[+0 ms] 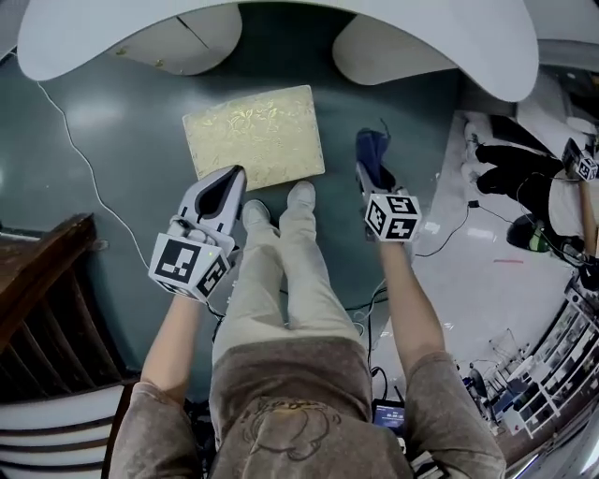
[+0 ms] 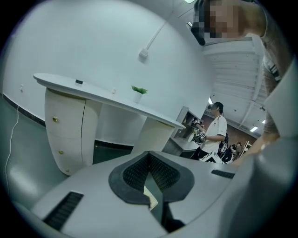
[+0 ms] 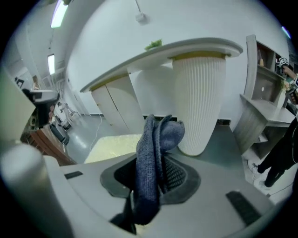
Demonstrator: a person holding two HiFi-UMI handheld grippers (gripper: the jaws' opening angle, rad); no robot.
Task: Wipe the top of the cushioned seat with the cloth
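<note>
Seen from above, a person stands on a dark teal floor (image 1: 112, 112) and looks down past both arms at a low cushioned seat (image 1: 255, 136). Its top is a pale gold rectangle, lying just beyond the toes of the person's light shoes (image 1: 301, 195). A white curved counter (image 1: 281, 23) overhangs the far side of the seat.

The right gripper (image 1: 368, 173) is held out to the right of the seat, off its edge and apparently above it, not touching. Its jaws are clamped on a blue terry cloth (image 1: 372, 150). In the right gripper view the cloth (image 3: 153, 153) is pinched near its middle. One folded end stands up past the jaw tips and the other hangs down behind. This bunched hold probably leaves a soft wad at the front to press onto the cushion. The same view shows the seat (image 3: 116, 144) ahead and to the left, beside the counter's ribbed white pedestal (image 3: 199, 97).

The left gripper (image 1: 232, 178) hovers over the seat's near edge. In the left gripper view its jaws (image 2: 149, 158) are closed tip to tip with nothing between them, and they aim out at the counter, not down. It looks parked out of the way, since the wiping needs only the hand with the cloth.

The wipe itself seems not yet begun. The cloth has to come left and down onto the gold top.
</note>
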